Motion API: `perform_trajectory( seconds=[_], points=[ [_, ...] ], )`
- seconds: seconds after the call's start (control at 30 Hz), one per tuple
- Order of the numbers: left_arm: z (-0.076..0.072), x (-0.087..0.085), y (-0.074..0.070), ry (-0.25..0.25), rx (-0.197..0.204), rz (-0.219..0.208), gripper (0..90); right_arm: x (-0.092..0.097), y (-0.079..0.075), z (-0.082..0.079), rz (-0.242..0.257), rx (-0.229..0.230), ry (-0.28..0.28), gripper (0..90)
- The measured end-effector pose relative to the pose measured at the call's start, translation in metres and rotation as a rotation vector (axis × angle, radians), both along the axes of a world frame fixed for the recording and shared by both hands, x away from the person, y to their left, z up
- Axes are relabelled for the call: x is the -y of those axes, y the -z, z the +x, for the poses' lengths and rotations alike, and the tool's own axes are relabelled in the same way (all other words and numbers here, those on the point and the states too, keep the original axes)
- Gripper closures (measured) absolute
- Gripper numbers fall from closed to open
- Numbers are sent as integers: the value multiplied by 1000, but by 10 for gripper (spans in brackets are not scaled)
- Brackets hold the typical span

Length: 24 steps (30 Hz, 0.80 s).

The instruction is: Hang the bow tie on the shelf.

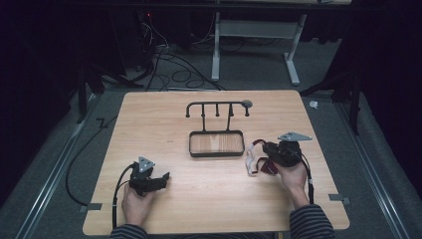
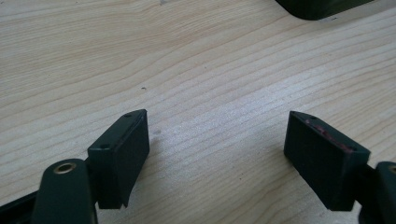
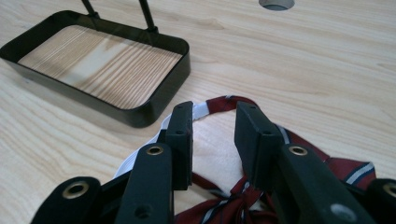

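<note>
My right claw (image 1: 263, 149) sits low over the desk (image 1: 209, 199) at its right side, jaws narrowed but not shut, with bare wood showing between the pads. Under and around them lies the dark red striped tie (image 3: 243, 200) — its white-edged loop (image 3: 205, 109) curls past the jaw tips and its knot lies just below them; I cannot tell whether a pad touches the cloth. From above, the tie (image 1: 259, 162) lies on the desk just right of the black tray (image 1: 217, 154).

My left claw (image 1: 152, 180) rests near the desk's front left, jaws wide, plain wood between them (image 2: 219, 140).

The desk is pale wood with a clear grain and rounded corners, brightly lit at the centre. The tray (image 3: 154, 105) has a thin black wall and a wooden floor; two posts rise from its far side to a rack with hooks (image 1: 217, 106). A round hole (image 3: 276, 3) shows in the desk beyond the tray.

Around the desk the room is dark — grey floor, loose black cables (image 1: 171, 69) behind, and a white table frame (image 1: 256, 45) farther back.
</note>
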<state>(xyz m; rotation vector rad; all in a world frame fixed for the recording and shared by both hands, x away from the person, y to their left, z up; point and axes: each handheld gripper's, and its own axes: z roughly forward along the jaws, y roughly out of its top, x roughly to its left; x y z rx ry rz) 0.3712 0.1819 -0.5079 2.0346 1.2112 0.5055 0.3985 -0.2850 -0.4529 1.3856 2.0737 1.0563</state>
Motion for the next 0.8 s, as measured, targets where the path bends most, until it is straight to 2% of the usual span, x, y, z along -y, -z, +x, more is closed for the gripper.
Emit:
perform_trajectory(
  seconds=[0.07,0.43,0.57,0.8],
  points=[
    [0,0,0,0,0,1,228,-1,-3,6,-21,0,1,696],
    [0,0,0,0,0,0,228,-1,-6,26,-32,-25,21,708],
    [0,0,0,0,0,1,228,-1,-3,36,-54,-44,34,707],
    [0,0,0,1,0,2,228,1,7,47,-59,-78,53,708]
  ],
)
